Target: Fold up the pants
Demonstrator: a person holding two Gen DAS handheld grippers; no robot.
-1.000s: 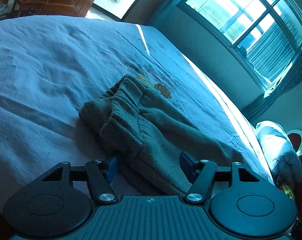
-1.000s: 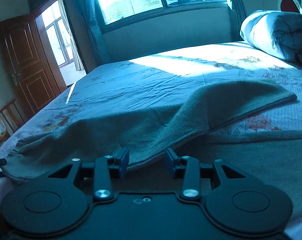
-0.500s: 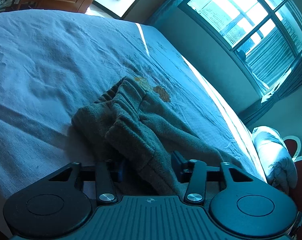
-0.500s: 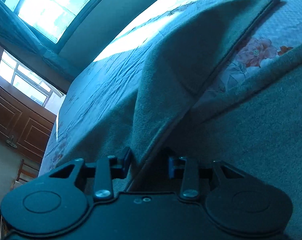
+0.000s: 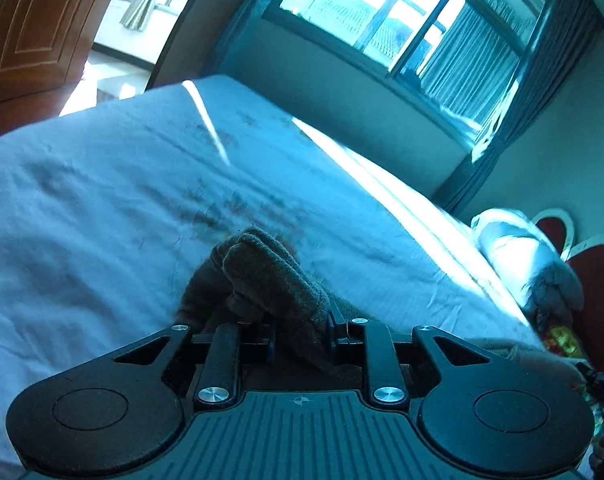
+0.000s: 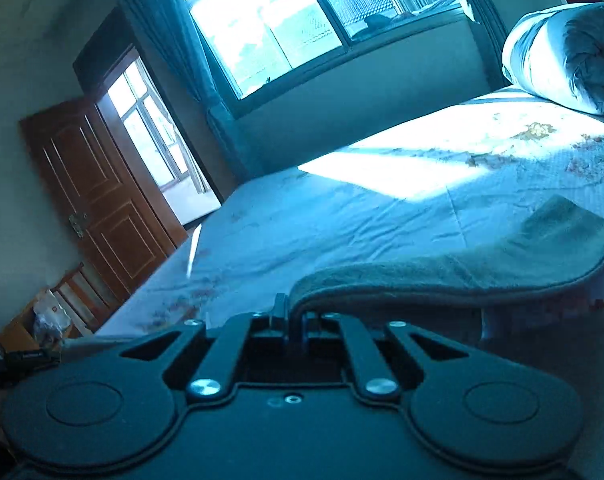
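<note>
The grey-green fleece pants (image 5: 269, 276) are bunched at the waistband between the fingers of my left gripper (image 5: 299, 336), which is shut on them and holds them above the bed. My right gripper (image 6: 295, 320) is shut on the edge of a pant leg (image 6: 462, 276). That leg stretches to the right in a lifted fold, its far end (image 6: 562, 220) resting on the bed. The lower part of the pants is hidden under both grippers.
The bed (image 5: 101, 208) has a light blue flowered sheet (image 6: 342, 220). A rolled quilt (image 6: 570, 52) lies at the head end and shows in the left wrist view (image 5: 530, 264). A wooden door (image 6: 97, 200) and a window (image 6: 285, 12) stand beyond the bed.
Both grippers have closed on the pants and lifted them off the sheet. The waistband is now raised and bunched in my left gripper. The right view has levelled out.
</note>
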